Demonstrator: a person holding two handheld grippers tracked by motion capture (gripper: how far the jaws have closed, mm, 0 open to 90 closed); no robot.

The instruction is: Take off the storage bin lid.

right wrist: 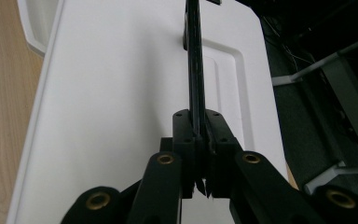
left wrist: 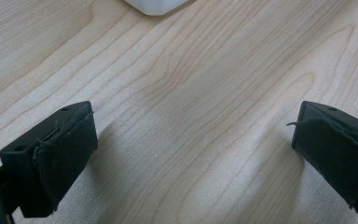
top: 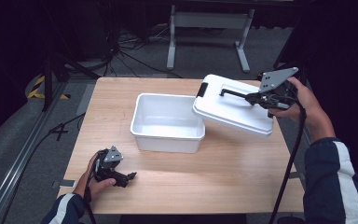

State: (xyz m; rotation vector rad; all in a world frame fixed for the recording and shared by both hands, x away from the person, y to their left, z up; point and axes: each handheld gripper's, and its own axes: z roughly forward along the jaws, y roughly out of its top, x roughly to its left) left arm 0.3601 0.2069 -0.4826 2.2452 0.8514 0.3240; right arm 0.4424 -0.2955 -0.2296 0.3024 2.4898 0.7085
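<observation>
Jaws of your right gripper (top: 261, 99) are pinched on the lid's black handle (right wrist: 195, 65). That white lid (top: 228, 109) hangs tilted, its low edge over the box (top: 168, 122), just left. Your left gripper (left wrist: 191, 154) rests wide open, holding nothing.

No legible text or labels.
</observation>
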